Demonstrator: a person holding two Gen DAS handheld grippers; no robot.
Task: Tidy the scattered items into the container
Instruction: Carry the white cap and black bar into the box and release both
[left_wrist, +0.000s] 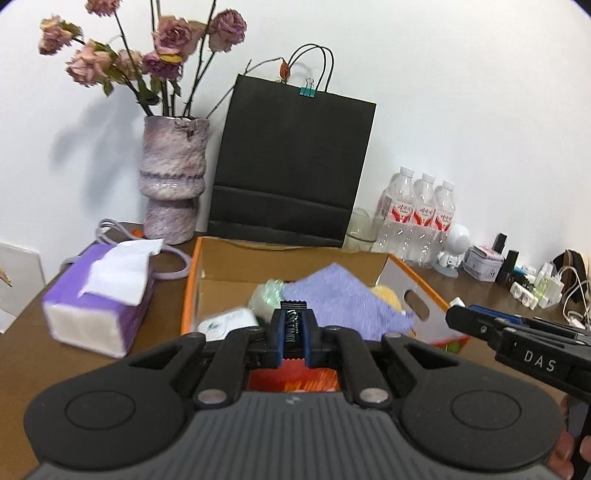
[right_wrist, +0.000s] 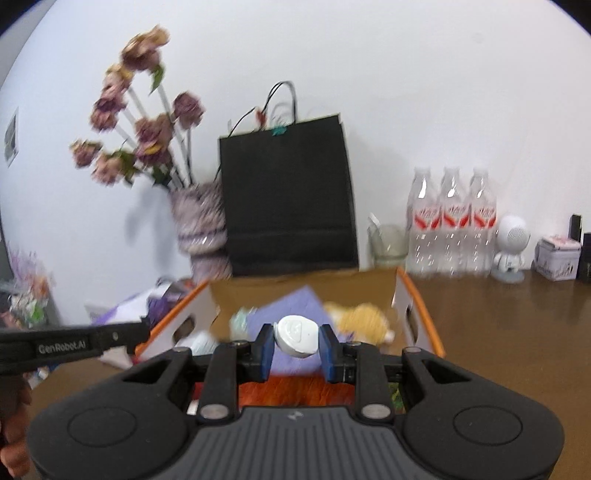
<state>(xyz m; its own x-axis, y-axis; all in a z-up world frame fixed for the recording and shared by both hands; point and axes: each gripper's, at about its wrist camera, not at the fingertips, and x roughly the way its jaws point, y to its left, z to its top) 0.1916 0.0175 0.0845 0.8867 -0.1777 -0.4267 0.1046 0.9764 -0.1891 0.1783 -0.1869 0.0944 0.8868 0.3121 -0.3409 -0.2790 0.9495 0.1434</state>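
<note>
Left wrist view: the left gripper (left_wrist: 293, 341) fingers pinch a thin, light candy packet (left_wrist: 294, 332) before the box (left_wrist: 421, 299) at twelve o'clock. The right gripper (right_wrist: 296, 347) clamps a smooth white case (right_wrist: 297, 336) across its middle; slippery, likely.

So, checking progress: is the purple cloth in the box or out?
In: the purple cloth lies inside the open cardboard box, beside a yellow plush toy.

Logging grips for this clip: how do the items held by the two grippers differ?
The left gripper pinches a thin, flat black candy packet standing upright; the right gripper clamps a thicker, rounded white case lying sideways. Left jaws sit almost together, right jaws wider apart. Both hang before the cardboard box.
</note>
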